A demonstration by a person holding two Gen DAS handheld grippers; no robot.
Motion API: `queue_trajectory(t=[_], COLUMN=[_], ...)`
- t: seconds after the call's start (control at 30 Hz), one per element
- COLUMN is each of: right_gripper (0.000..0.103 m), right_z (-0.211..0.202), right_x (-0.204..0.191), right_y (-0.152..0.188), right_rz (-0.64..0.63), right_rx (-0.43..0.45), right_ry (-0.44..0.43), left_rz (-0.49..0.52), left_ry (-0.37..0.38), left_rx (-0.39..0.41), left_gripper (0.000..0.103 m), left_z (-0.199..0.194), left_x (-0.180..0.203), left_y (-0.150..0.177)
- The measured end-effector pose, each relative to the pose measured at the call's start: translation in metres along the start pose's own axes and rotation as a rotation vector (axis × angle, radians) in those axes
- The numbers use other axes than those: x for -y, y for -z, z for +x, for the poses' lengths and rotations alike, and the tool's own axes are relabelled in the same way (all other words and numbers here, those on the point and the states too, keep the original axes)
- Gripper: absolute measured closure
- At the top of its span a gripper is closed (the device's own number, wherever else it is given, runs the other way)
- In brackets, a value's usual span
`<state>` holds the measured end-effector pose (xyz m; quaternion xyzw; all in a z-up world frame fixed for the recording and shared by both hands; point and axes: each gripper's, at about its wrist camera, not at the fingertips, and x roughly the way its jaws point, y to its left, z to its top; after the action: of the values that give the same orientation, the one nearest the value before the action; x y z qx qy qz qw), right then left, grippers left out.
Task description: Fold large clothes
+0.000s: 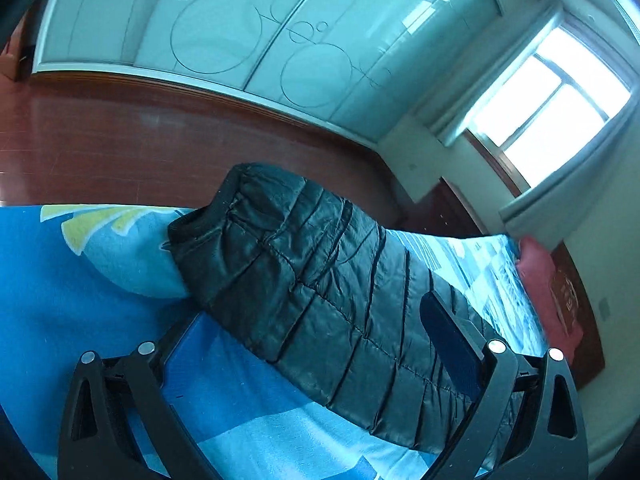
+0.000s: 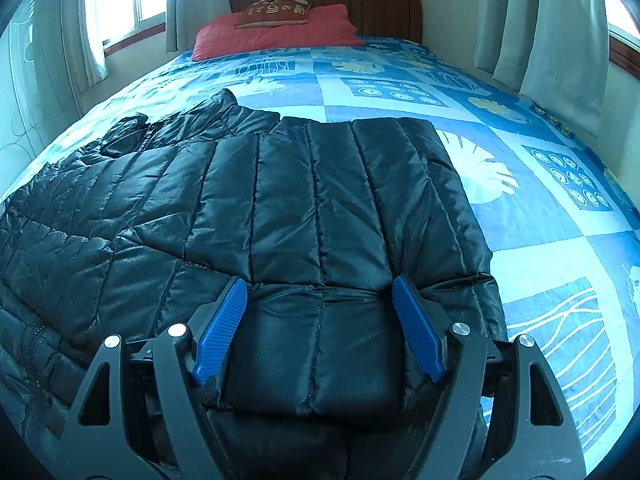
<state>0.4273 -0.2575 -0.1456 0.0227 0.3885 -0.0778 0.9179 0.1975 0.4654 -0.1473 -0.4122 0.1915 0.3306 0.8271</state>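
Lying flat — black puffer jacket [image 2: 280, 208] | right gripper [image 2: 320, 320] spread over it

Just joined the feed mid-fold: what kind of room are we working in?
A bedroom, most likely: a bed with a blue patterned sheet, a wooden headboard with a red pillow, and a mirrored wardrobe.

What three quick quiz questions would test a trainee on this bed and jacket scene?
1. True or false: the black jacket lies on the blue bedspread.
2. The right gripper is: A) open, B) shut, C) out of view.
3. Fill in: the pillow at the headboard is ___.

Key: 1 true; 2 A; 3 red.
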Motion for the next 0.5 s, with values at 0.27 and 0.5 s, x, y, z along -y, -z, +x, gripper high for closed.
queue_trajectory(t=[0.27, 0.5], right_gripper=[0.028, 0.028], right_z=[0.000, -0.001], right_x=[0.000, 0.000], right_y=[0.000, 0.000], right_rz=[-0.001, -0.001], right_rx=[0.001, 0.002], right_ry=[0.001, 0.001], left_rz=[-0.018, 0.111], left_ry=[-0.122, -0.096], left_rx=[0.025, 0.072], left_gripper=[0.084, 0.098], left_z=[-0.007, -0.022], left_x=[-0.008, 0.029], left_y=[0.000, 0.004])
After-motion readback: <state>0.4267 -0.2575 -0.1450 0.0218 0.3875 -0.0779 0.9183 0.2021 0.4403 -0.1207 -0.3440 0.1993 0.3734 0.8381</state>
